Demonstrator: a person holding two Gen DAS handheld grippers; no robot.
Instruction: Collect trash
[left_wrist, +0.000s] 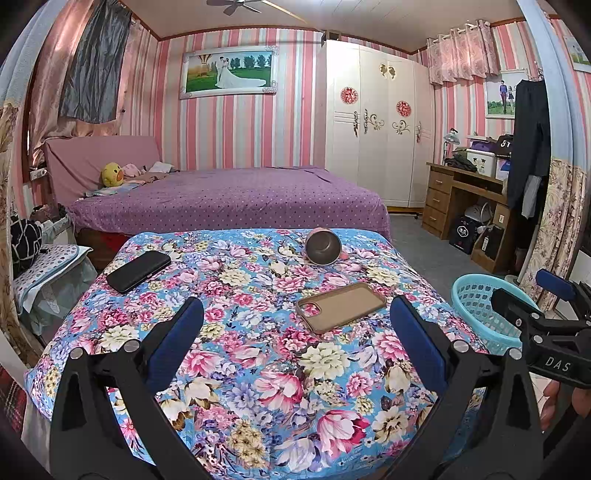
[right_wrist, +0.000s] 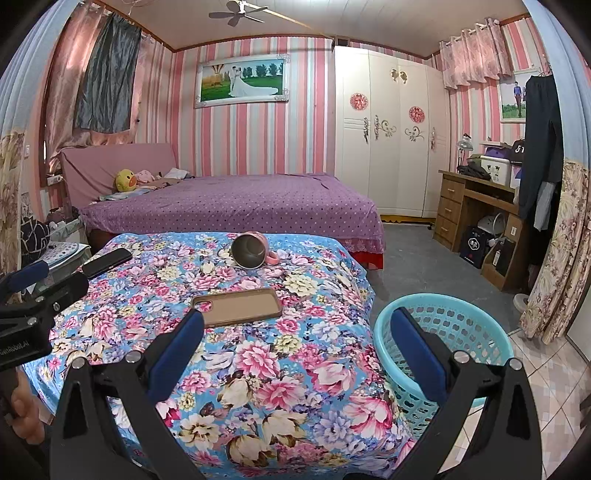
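A table under a floral cloth (left_wrist: 258, 369) (right_wrist: 258, 369) holds a brown phone case (left_wrist: 341, 306) (right_wrist: 238, 306), a black phone (left_wrist: 138, 270) (right_wrist: 107, 261) and a pink mug lying on its side (left_wrist: 324, 246) (right_wrist: 252, 251). A turquoise basket (left_wrist: 480, 314) (right_wrist: 458, 332) stands on the floor right of the table. My left gripper (left_wrist: 295, 332) is open and empty over the table's near part. My right gripper (right_wrist: 295, 339) is open and empty over the table's right edge, its right finger in front of the basket. No loose trash shows on the cloth.
A purple bed (left_wrist: 229, 195) stands behind the table. A white wardrobe (left_wrist: 376, 122) and a wooden desk (left_wrist: 465, 199) stand at the right. A flowered curtain (right_wrist: 554, 251) hangs at the far right. Grey floor and tiles (right_wrist: 546, 387) lie around the basket.
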